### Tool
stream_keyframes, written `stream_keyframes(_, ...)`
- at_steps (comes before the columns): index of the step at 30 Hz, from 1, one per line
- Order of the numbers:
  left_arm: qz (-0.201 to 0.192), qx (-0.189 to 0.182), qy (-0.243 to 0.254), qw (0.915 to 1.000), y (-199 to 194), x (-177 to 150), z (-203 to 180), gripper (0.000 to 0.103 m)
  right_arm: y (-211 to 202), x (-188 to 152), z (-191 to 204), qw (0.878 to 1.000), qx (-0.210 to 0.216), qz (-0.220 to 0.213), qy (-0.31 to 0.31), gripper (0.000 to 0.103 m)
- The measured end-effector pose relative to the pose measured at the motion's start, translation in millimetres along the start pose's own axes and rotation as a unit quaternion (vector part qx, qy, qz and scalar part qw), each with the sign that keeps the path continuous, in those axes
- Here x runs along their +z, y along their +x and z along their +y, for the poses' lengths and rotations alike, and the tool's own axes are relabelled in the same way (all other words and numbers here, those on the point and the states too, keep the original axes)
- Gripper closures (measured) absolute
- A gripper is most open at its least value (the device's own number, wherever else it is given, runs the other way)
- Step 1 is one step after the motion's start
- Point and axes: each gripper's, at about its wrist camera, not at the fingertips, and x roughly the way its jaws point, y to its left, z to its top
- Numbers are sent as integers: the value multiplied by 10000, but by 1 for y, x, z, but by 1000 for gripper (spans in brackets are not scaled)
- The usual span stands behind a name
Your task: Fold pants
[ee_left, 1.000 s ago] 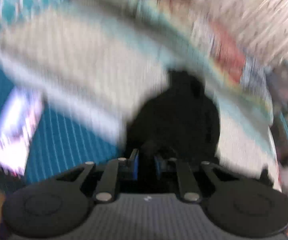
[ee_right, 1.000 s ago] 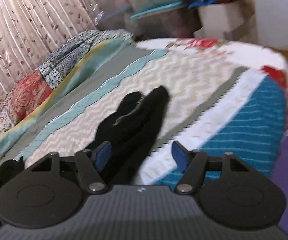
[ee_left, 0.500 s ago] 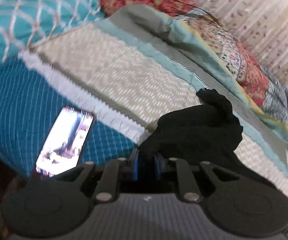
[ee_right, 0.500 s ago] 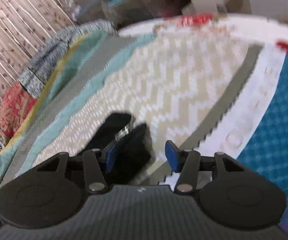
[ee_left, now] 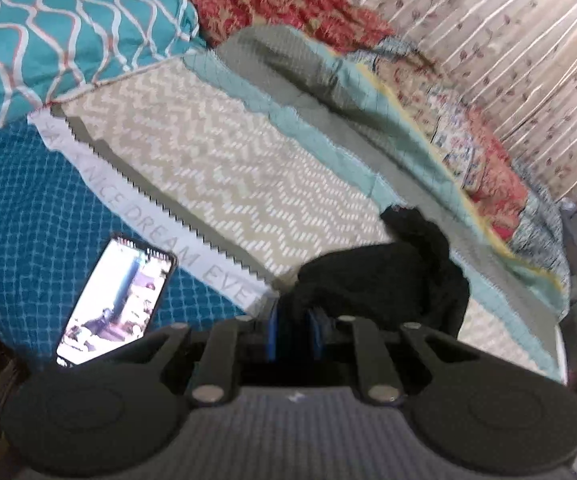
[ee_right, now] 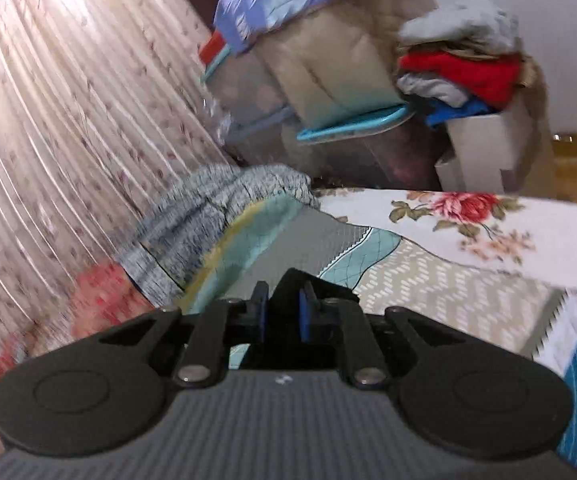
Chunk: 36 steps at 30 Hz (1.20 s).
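Note:
The black pants (ee_left: 392,276) lie bunched on the patterned bedspread (ee_left: 216,168) in the left wrist view. My left gripper (ee_left: 293,330) is shut on an edge of the pants near the bed's front. In the right wrist view my right gripper (ee_right: 281,314) is shut on another black fold of the pants (ee_right: 308,286), held above the bedspread (ee_right: 428,284). Most of the pants is hidden behind that gripper.
A lit phone (ee_left: 118,300) lies on the blue part of the bedspread at the left. A teal pillow (ee_left: 64,36) sits at the head. Curtains (ee_right: 60,128) hang behind the bed. Piled bins and clothes (ee_right: 368,80) stand beyond the bed's far end.
My right gripper has closed on the pants and lifted, now pointing toward the bed's far end. My left gripper stayed shut on the pants and its view has steadied.

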Motion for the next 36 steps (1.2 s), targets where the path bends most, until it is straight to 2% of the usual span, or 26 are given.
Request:
stream_keyframes(2, 95, 103, 90, 9999, 8, -7, -3, 88, 40, -13, 8, 9975, -369, 341, -503, 75)
stream_keyframes(4, 245, 167, 67, 9995, 15, -14, -2, 88, 81, -39, -2, 9898, -729, 914, -816, 65)
stream_keyframes(5, 313, 161, 25, 9994, 17, -17, 0, 88, 94, -54, -15, 9858, -908, 1186, -772, 65)
stream_keyframes(6, 343, 149, -1, 9993, 17, -19, 1, 88, 98, -61, -28, 9849, -1046, 1259, -566, 63)
stream_keyframes(8, 354, 149, 61, 9992, 16, -21, 2, 88, 87, -71, -58, 9907, -859, 1035, 187, 63)
stream_keyframes(10, 377, 162, 128, 9991, 15, -20, 1, 87, 76, -80, -78, 9906, -718, 1031, 547, 63)
stream_keyframes(12, 400, 181, 123, 9990, 16, -18, 0, 87, 70, -90, -87, 9905, -705, 1086, 471, 62)
stream_keyframes(16, 363, 217, 142, 9990, 14, -17, -5, 87, 76, -100, -83, 9881, -745, 1326, 232, 53)
stream_keyframes(19, 355, 246, 183, 9989, 13, -18, -7, 87, 73, -99, -59, 9893, -1154, 858, -228, 53)
stream_keyframes(21, 372, 248, 188, 9988, 14, -17, -6, 87, 76, -95, -49, 9900, -1054, 736, -584, 53)
stream_keyframes(22, 382, 247, 184, 9988, 15, -16, -6, 87, 81, -94, -44, 9881, -1029, 870, -743, 53)
stream_keyframes(24, 392, 243, 173, 9988, 16, -15, -5, 87, 96, -95, -40, 9781, -1302, 1316, -952, 53)
stream_keyframes(27, 382, 225, 165, 9989, 18, -14, -4, 87, 100, -106, -55, 9767, -1349, 1652, -243, 53)
stream_keyframes(28, 386, 227, 176, 9988, 18, -14, -4, 87, 100, -113, -59, 9762, -1321, 1719, -88, 61)
stream_keyframes(30, 410, 262, 255, 9985, 21, -11, -6, 87, 103, -118, -53, 9751, -1353, 1724, -334, 90)
stream_keyframes(32, 335, 267, 396, 9983, 19, 3, -12, 87, 105, -103, -45, 9785, -1164, 1695, -128, 91)
stream_keyframes(36, -109, -132, 463, 9988, 4, 47, -39, 88, 111, -28, -15, 9904, -650, 1188, 277, 92)
